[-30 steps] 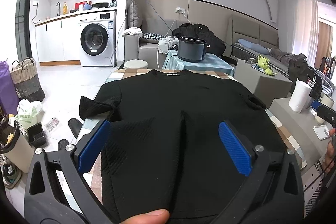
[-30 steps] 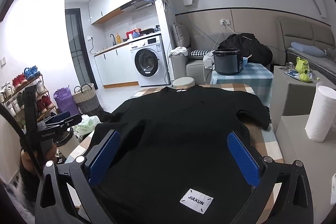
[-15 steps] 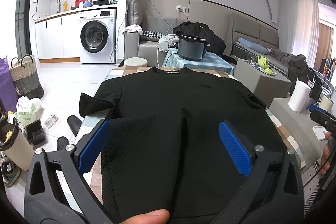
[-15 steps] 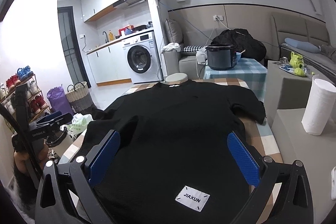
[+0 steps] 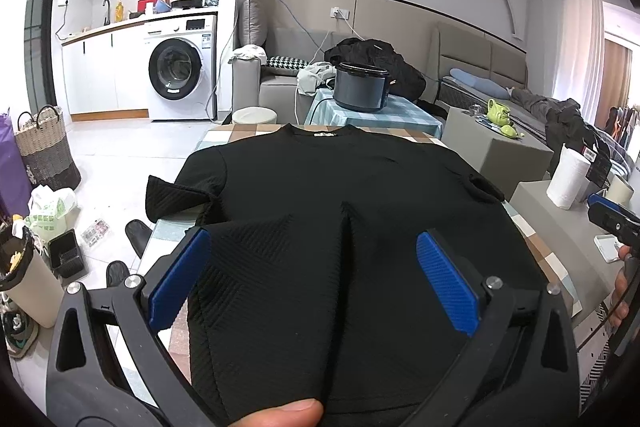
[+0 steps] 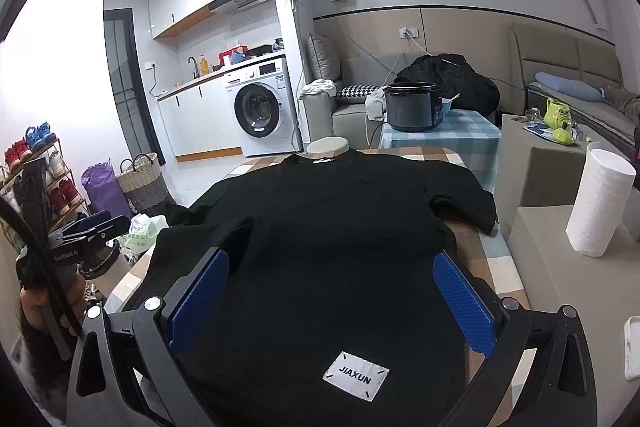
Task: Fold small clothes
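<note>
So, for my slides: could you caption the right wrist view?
Open right tongs poised over a black T-shirt spread flat on the checked table, JIAXUN label nearest the camera.

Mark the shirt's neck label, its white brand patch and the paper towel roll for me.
neck label (image 5: 325,135), left wrist view, middle of the white tag at the collar
brand patch (image 6: 355,375), right wrist view, centre of the white patch
paper towel roll (image 6: 600,203), right wrist view, side of the roll

We see a table with a checked cloth (brown, pale blue and white squares), and a black T-shirt lies spread flat on it, collar at the far edge.
</note>
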`<state>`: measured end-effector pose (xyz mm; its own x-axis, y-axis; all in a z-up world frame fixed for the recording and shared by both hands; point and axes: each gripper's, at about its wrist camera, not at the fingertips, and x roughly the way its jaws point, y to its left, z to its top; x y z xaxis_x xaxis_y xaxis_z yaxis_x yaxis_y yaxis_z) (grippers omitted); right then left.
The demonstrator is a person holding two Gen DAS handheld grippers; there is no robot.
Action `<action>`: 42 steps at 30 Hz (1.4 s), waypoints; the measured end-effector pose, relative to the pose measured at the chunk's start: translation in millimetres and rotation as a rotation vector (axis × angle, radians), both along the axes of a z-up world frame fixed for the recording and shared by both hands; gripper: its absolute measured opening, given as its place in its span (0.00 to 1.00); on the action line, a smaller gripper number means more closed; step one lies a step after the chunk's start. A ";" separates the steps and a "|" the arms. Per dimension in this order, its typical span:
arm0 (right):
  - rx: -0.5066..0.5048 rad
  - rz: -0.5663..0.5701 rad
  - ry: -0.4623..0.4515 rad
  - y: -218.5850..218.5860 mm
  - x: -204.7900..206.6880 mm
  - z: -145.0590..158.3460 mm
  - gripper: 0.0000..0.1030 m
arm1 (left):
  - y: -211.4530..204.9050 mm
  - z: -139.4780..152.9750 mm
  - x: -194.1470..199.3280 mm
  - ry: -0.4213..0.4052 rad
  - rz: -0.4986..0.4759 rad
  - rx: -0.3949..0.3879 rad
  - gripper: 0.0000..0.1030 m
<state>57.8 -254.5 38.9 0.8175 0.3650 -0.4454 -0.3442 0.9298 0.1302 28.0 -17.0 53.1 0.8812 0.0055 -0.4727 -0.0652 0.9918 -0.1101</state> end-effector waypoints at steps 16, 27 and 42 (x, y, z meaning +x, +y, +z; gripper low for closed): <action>-0.012 0.001 0.006 1.5 1.6 -2.9 1.00 | -0.9 0.7 0.4 0.005 -0.002 0.003 1.00; -0.014 -0.002 0.008 1.2 2.2 -4.5 1.00 | -1.1 1.1 1.6 0.007 -0.002 0.004 1.00; -0.015 -0.003 0.020 0.5 4.6 -7.7 1.00 | 3.5 0.2 2.8 0.013 0.004 0.001 1.00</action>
<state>62.3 -254.0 31.1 0.8095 0.3560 -0.4669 -0.3393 0.9326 0.1229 30.8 -13.5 53.2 0.8751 0.0094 -0.4838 -0.0707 0.9916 -0.1086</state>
